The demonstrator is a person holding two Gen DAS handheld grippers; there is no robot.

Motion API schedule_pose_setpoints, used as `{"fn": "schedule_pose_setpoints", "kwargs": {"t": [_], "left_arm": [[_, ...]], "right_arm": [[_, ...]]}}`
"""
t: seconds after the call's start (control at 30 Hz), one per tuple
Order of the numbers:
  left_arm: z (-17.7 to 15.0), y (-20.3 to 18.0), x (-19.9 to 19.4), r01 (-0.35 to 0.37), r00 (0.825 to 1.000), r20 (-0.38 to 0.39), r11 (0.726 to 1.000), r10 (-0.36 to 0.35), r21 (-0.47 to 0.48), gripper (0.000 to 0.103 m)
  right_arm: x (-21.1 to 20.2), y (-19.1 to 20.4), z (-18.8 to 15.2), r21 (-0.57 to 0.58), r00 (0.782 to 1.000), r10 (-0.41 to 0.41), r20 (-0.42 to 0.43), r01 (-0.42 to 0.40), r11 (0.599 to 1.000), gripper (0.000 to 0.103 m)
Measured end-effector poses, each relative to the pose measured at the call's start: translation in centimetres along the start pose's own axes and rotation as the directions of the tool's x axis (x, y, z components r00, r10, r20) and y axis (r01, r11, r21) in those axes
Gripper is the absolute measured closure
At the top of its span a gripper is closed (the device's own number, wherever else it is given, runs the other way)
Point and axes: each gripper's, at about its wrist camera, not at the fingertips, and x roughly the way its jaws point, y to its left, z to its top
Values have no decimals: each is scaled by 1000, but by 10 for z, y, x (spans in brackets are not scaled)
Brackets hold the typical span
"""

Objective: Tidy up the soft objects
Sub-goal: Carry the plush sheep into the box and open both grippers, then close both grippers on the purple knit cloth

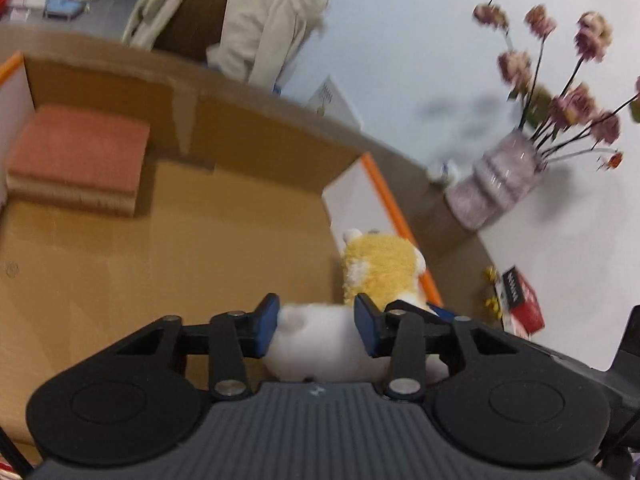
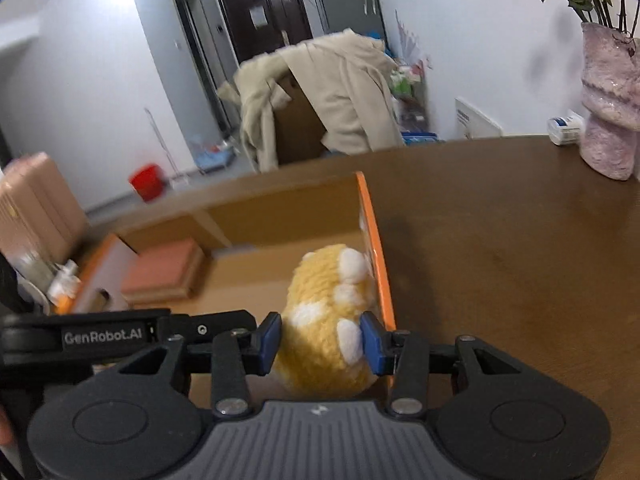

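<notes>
My left gripper [image 1: 316, 330] is shut on a white plush toy [image 1: 320, 340], held over the near right corner of an open cardboard box [image 1: 180, 248]. My right gripper [image 2: 322, 340] is shut on a yellow and white plush toy [image 2: 332, 320] and holds it just inside the box's orange-edged right wall [image 2: 378, 256]. That yellow toy also shows in the left wrist view [image 1: 380, 272], beyond the white one. A folded pink towel [image 1: 80, 156] lies in the box's far left corner; it also shows in the right wrist view [image 2: 164, 272].
The box stands on a brown table [image 2: 520, 260]. A pink vase of dried flowers [image 2: 608, 108] and a small white jar [image 2: 564, 130] stand at the table's far right. A red packet [image 1: 524, 302] lies right of the box. A chair draped with a beige coat [image 2: 340, 96] stands behind the table.
</notes>
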Motion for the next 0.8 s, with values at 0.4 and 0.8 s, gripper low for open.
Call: {"fn": "schedule_pose_setpoints", "kwargs": {"t": [0.4, 0.8], "left_arm": [[-15, -38, -113, -72, 983, 176, 985, 44, 154, 33], [-105, -90, -257, -279, 883, 452, 914, 124, 295, 12]], "right_arm": [[-73, 21, -6, -153, 992, 26, 126, -7, 988, 53], [-219, 15, -59, -254, 932, 167, 321, -85, 964, 39]]}}
